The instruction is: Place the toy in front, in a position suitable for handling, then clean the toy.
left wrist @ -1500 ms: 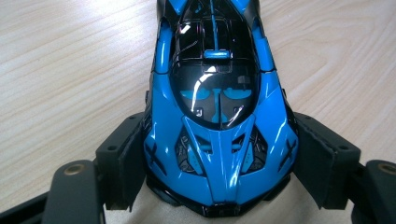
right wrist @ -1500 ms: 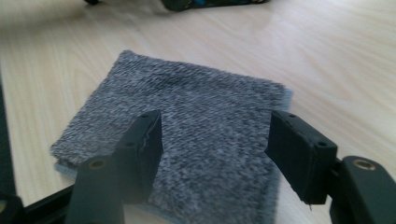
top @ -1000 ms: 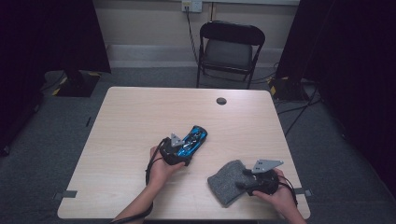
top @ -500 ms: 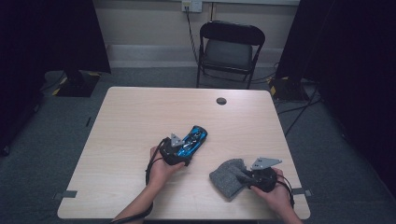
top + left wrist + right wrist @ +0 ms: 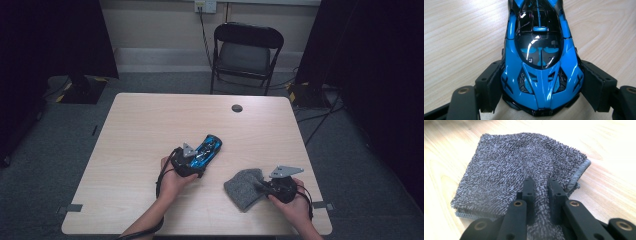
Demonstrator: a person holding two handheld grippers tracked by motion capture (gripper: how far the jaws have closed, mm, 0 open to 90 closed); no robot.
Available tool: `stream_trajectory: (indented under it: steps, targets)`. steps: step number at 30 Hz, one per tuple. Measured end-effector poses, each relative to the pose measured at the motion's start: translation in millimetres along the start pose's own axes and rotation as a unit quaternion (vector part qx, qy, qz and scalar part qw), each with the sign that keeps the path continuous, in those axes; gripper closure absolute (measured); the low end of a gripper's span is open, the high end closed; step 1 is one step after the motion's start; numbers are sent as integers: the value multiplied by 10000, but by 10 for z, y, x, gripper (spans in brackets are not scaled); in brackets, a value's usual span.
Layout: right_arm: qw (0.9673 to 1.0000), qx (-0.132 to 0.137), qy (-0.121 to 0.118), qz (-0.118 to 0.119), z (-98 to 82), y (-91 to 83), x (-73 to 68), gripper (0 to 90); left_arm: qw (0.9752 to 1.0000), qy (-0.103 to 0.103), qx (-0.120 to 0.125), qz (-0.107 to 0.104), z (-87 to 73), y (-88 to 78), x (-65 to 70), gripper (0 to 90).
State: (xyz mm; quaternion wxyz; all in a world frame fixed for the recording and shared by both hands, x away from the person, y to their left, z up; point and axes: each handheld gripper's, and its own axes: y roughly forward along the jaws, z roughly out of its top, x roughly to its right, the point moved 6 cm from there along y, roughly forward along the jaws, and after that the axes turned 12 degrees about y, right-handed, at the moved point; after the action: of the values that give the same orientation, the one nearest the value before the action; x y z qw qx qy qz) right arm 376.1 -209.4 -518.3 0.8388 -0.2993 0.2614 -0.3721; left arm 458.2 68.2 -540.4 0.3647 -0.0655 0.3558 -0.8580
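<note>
Light falls from overhead onto the pale table, while the room's sides sink into near black. The high view is soft and slightly grainy. Close up, white glare streaks the glossy blue toy car. Beyond the grey cloth, the wood washes out to bright white, and the far edge blurs.

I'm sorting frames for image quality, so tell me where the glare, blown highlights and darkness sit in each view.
High view: room sides fall into deep black, pale wooden table evenly lit. Left gripper view: white glints streak the glossy blue toy car. Right gripper view: tabletop overexposed around the grey fuzzy cloth, far edge soft.
</note>
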Motion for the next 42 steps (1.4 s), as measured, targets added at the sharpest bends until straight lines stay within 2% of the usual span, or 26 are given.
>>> stream_trajectory:
  steps: [5, 8, 13, 21, 31, 34, 37, 39, 40, 42]
  targets:
    - [9997, 83, 209, 103, 41, -57, 27, 788, 10000, 3, -6, 3, 0, -1, 0, 257]
    - [9997, 137, 200, 70, 78, -102, 54, 788, 10000, 3, -2, 2, 0, 0, 1, 257]
    - [9990, 227, 368, 147, 142, -133, 84, 788, 10000, 4, -9, 2, -1, -1, 0, 257]
    - [9982, 376, 412, 212, 406, -160, 86, 787, 10000, 5, -2, 1, 0, 0, 0, 257]
    - [9973, 473, 484, 294, 767, -35, -8, 787, 10000, 4, -2, 0, 0, 0, -1, 257]
    - [9980, 445, 405, 216, 821, -6, -14, 787, 10000, 1, 0, -1, 0, 0, 0, 257]
    - [9975, 428, 499, 250, 921, 70, -26, 786, 10000, 3, -8, 0, -1, -1, 0, 257]
    - [9978, 415, 475, 223, 938, 89, -32, 786, 10000, 3, -8, 2, 0, -1, 0, 257]
    - [9980, 404, 454, 197, 1005, 160, -79, 786, 10000, -3, 0, -5, 0, 1, 1, 257]
    - [9981, 405, 422, 193, 1028, 182, -97, 786, 10000, 5, -8, 1, -1, -1, 0, 257]
